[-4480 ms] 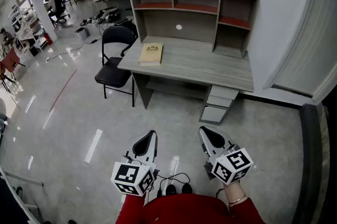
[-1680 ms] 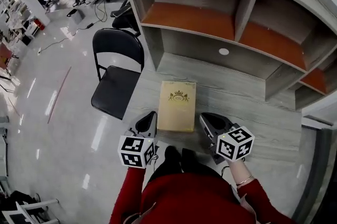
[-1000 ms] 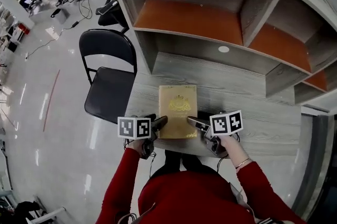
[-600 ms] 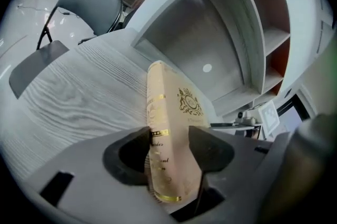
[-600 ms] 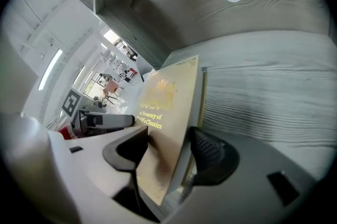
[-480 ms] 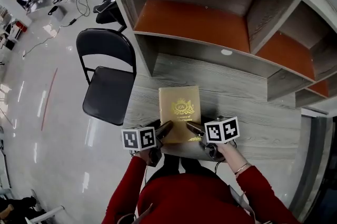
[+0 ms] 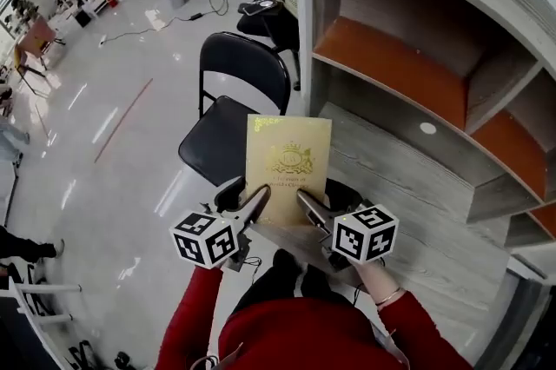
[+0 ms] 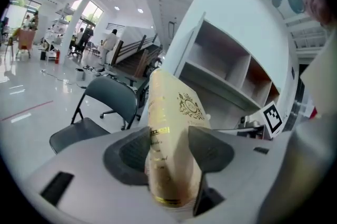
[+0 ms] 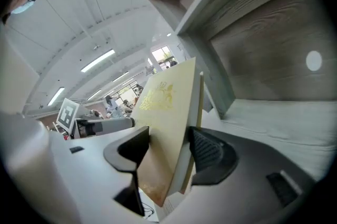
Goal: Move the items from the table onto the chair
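Note:
A gold hardback book [image 7: 288, 155] with a crest on its cover is off the desk [image 7: 395, 186], tilted up, held at its near end from both sides. My left gripper [image 7: 247, 200] is shut on its left edge, and the book [image 8: 171, 128] fills the gap between those jaws. On the other side my right gripper [image 7: 323, 203] clamps the right edge, its jaws still closing against the book [image 9: 166, 112]. A black folding chair [image 7: 219, 138] stands just left of the desk, its seat bare, partly under the raised book.
The desk's hutch [image 7: 408, 73] with orange-floored shelves rises at right, close to the book. Shiny floor [image 7: 113, 160] spreads to the left. Cables and office chairs lie far back. The person's red sleeves [image 7: 287, 333] fill the bottom.
The book has come up off the desk and tipped toward upright, both grippers holding it. The view has swung left, so the chair now lies just beyond the book.

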`<state>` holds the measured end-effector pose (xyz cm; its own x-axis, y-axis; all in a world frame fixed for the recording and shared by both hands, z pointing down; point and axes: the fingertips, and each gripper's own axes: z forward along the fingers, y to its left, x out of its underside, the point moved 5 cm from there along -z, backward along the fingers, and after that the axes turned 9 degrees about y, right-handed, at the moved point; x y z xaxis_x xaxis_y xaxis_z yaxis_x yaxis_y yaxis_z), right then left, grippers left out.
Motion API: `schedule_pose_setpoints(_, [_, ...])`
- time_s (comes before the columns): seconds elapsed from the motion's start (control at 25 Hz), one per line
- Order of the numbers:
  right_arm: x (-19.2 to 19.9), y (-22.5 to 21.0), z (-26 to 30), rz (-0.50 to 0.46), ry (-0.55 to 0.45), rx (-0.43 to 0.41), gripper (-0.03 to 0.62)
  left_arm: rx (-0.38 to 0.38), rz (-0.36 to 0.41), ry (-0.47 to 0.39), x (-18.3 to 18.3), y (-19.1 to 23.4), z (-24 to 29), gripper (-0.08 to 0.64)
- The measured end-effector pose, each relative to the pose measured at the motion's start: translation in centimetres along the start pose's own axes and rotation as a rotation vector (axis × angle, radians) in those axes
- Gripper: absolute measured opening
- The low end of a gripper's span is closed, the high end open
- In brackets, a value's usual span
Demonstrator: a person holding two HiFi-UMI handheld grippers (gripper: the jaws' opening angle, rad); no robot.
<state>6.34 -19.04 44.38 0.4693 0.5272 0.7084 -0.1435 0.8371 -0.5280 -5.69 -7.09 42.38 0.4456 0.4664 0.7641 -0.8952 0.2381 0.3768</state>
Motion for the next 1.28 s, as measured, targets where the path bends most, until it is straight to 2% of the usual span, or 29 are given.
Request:
schedule_pose_setpoints(0.2, [-2.0,3.2,6.5,-0.081,0.038,-0.073,0.255,-0.094,-0.060,-0.107,-0.4,5.8,-3.4,0.239])
schedule_pose_setpoints(0.32, [-3.5,7.3,9.1,-0.102,0.039,-0.076,0.255,-0.097,-0.070,-0.133,-1.7,8.9,-6.9,0.239])
schedule_pose_setpoints(0.44, [-4.3,11.8,12.6,-0.077,0.014,-0.058,0.255,-0.086,-0.065,-0.131,-3.1,13.2,-10.7,0.239])
schedule_pose_setpoints(0.56, [-4.4,14.6,18.1,-0.027,-0.010,-0.049,0.255,-0.070,-0.046,-0.102,-4.0,19.2,-12.6,0.239])
schedule_pose_setpoints(0.72, [-3.7,17.8,23.0,0.008,-0.023,-0.005,0.256,-0.030,-0.047,-0.062,-3.8,24.9,-14.7,0.239])
schedule_pose_setpoints(0.88, [-2.8,17.5,27.0,0.060,-0.027,0.059,0.256,0.013,-0.061,-0.028,-3.2,29.3,-13.2,0.239])
schedule_pose_setpoints(1.08, [-3.8,14.0,31.3,0.121,-0.034,0.113,0.256,0.054,-0.068,0.042,-4.4,33.6,-8.3,0.239])
schedule_pose_setpoints(1.28, [-5.1,10.6,33.8,0.188,-0.043,0.159,0.256,0.095,-0.060,0.109,-6.0,36.2,-3.7,0.239])
